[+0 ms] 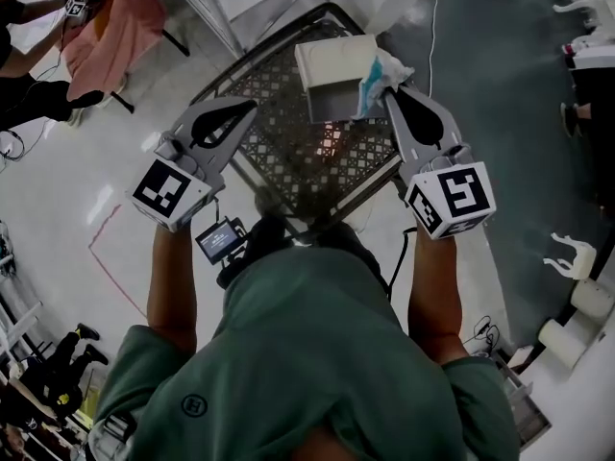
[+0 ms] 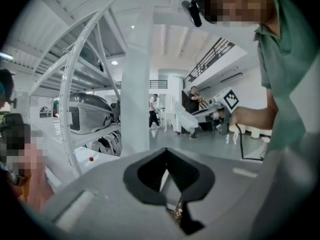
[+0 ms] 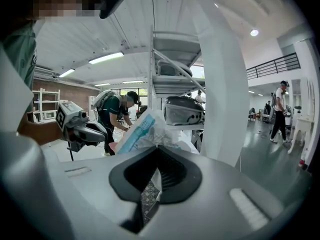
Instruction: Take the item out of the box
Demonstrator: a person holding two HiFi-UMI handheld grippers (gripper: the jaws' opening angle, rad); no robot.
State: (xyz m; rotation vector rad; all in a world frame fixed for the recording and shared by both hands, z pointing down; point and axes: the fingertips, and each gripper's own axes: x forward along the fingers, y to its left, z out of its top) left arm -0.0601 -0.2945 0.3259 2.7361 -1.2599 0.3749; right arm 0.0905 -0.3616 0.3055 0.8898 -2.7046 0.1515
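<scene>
In the head view an open white box [image 1: 333, 77] sits on a black metal mesh table [image 1: 288, 157]. My right gripper [image 1: 390, 92] is raised over the box's right side, shut on a crumpled white and light-blue packet [image 1: 381, 73]. The right gripper view shows that packet [image 3: 144, 131] sticking up past the closed tips of my right gripper [image 3: 159, 150]. My left gripper [image 1: 250, 106] hovers left of the box over the table edge, its jaws closed together with nothing between them; in the left gripper view my left gripper [image 2: 167, 150] points out into the room.
A pink cloth [image 1: 117, 15] hangs on a stand at the upper left. White shelving [image 1: 252, 0] stands behind the table. A white column [image 2: 136, 84] and racks fill the room, with several people standing farther off. Red tape [image 1: 104, 250] marks the floor on the left.
</scene>
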